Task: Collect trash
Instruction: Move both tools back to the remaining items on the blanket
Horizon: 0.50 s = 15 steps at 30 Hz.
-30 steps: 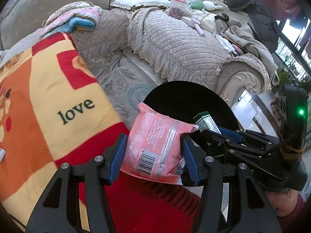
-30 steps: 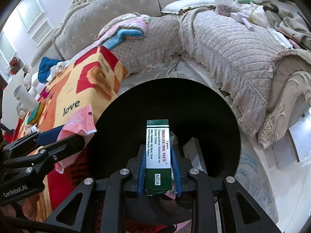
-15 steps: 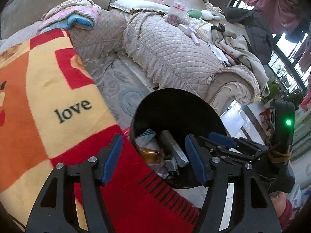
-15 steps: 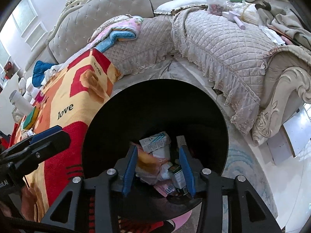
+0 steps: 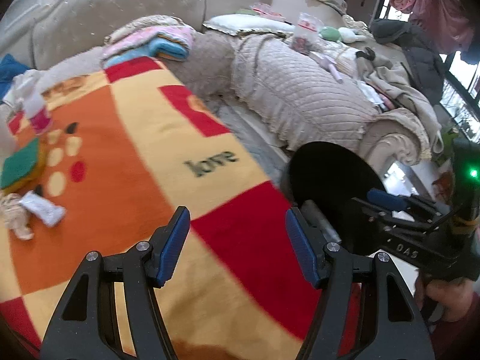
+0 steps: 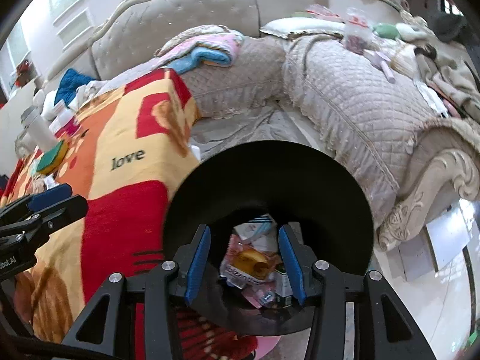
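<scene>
My left tongs [image 5: 237, 243] are spread wide with nothing between the blue pads, hanging over the orange, yellow and red "love" blanket [image 5: 150, 162] that covers the tabletop. My right tongs [image 6: 244, 265] are over the mouth of the black trash bin [image 6: 270, 174]; their jaws are opening, nothing pinched, and only the bin's contents show in the gap. Trash in the bin [image 6: 252, 262]: a pink wrapper with a yellow-brown picture, a white carton with blue stripes behind it, and a small green-and-white box at the right, all lying loose at the bottom, well below the pads. From the left wrist view the bin [image 5: 330, 186] sits just off the blanket's right edge, with the right tongs [image 5: 387, 201] reaching over its rim and a hand [image 5: 450, 303] in a dark red sleeve gripping the handle. Still on the blanket at far left: a crumpled white wrapper [image 5: 43, 208], a beige crumpled scrap [image 5: 13, 213] touching it, a green and yellow sponge [image 5: 22, 166], and a white and pink bottle [image 5: 34, 108]. Beige quilted sofa [image 6: 345, 96] behind, cluttered with clothes.
</scene>
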Motion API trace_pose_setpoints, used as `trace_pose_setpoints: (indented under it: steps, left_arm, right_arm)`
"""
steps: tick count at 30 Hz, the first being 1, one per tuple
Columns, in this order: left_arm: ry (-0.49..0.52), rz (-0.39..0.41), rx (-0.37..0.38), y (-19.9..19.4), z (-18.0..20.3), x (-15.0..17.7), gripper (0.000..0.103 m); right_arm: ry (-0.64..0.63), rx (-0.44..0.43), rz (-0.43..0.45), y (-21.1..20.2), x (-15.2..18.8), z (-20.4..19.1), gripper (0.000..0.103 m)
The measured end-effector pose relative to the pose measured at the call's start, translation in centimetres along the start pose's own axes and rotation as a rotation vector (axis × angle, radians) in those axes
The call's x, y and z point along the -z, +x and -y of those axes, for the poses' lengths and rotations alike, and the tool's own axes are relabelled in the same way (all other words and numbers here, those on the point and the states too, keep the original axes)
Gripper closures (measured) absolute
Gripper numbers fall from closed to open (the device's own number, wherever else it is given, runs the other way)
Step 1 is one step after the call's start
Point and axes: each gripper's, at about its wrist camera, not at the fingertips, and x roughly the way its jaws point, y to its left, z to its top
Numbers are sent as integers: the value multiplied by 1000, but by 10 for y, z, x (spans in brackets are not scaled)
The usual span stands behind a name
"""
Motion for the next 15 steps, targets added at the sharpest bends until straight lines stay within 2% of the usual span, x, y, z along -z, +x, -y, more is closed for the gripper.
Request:
trace_pose_setpoints:
  steps: [11, 13, 15]
  left_arm:
    - [-80, 22, -122, -36, -68, 31, 38]
    - [-107, 21, -150, -43, -86, 38, 38]
    - [-136, 18, -170, -50, -103, 45, 38]
  right_arm:
    - [-106, -72, -11, 3, -5, -67, 55]
    - [-126, -104, -21, 6, -5, -83, 53]
    - [-146, -131, -30, 9, -6, -99, 45]
